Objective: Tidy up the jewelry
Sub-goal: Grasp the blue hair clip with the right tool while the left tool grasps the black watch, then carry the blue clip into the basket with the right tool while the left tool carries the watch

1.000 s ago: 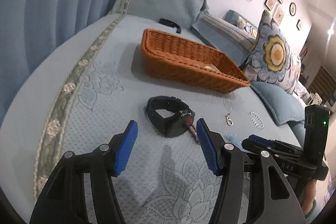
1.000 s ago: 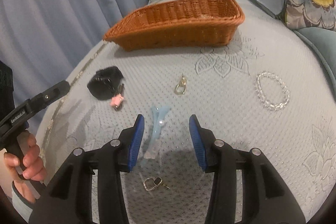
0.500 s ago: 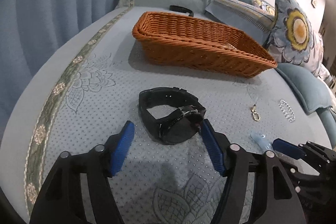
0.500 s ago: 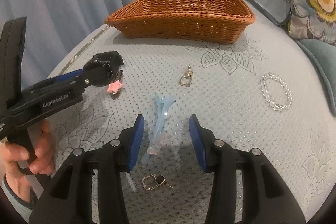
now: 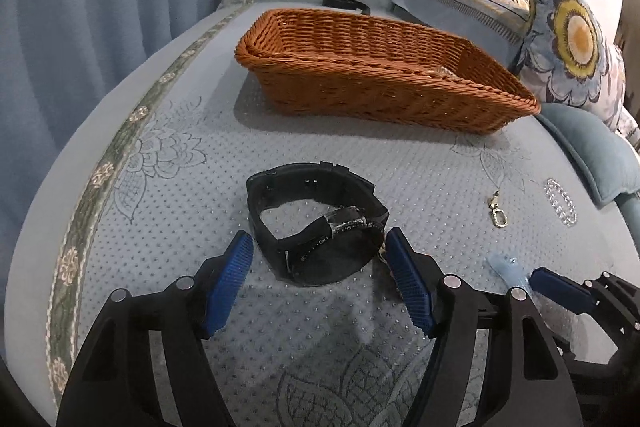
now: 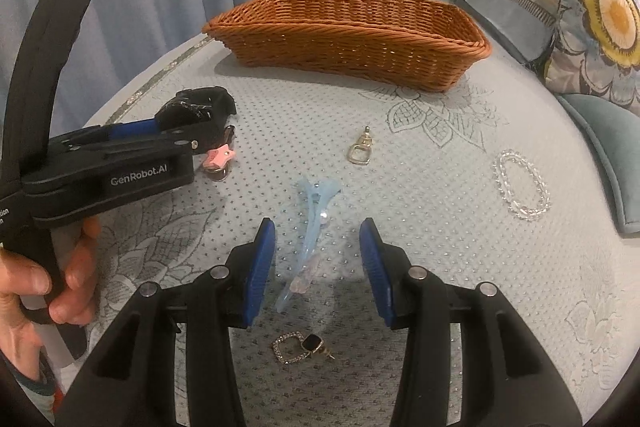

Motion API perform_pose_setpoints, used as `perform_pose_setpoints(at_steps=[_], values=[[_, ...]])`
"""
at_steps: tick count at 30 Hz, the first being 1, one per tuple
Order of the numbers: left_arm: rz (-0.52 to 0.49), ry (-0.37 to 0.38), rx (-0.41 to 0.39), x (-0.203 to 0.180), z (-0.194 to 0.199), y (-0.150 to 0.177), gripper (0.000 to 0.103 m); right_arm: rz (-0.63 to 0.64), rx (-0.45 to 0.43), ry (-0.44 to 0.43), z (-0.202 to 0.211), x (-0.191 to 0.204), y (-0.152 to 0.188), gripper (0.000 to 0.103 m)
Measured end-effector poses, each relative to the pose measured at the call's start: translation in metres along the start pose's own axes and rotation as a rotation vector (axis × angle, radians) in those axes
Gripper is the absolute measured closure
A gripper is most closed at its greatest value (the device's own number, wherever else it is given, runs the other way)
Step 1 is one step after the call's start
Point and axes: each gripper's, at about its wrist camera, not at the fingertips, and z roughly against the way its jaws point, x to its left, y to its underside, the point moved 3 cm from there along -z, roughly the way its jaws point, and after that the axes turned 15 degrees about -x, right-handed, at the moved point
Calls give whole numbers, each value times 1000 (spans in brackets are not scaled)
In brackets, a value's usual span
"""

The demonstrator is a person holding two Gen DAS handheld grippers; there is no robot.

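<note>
A black wristwatch (image 5: 320,227) lies on the blue bedspread. My left gripper (image 5: 318,259) is open, its blue pads on either side of the watch face, not touching it. In the right wrist view the watch (image 6: 196,105) sits behind the left gripper's body (image 6: 108,167). A light blue hair clip (image 6: 312,239) lies between the fingers of my open right gripper (image 6: 318,247). A brown wicker basket (image 5: 372,83) stands behind; it also shows in the right wrist view (image 6: 352,39).
A gold clasp (image 6: 360,151), a clear bead bracelet (image 6: 520,187), a pink star charm (image 6: 218,159) and a black-stone earring (image 6: 300,347) lie on the bed. Pillows (image 5: 572,39) are at the right. A black band (image 5: 344,3) lies behind the basket.
My left gripper has moved forward and lower, so the watch now sits between its pads. My right gripper has crept closer over the hair clip. Both stay open.
</note>
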Motion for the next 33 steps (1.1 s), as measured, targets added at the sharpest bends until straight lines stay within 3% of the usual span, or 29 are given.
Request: perform_pose_setpoints(at_steps=[4,8,12,23,33], values=[[11,8,-1,3,0,1,43,7,0,25,0,1,1,63],[24,18,-11,6,3,2,50,-2,-2,37,1,-4,2,85],[56,35,-18,11,7,2,55,-48,1,17,1,-15,1,95],[90,75,-99,18,29,0,58,-136,-44,-49,10,-30,-3,96],[96,113,-170,15,45,-9,59,-162,-119,-41,24,-42,-14,96]])
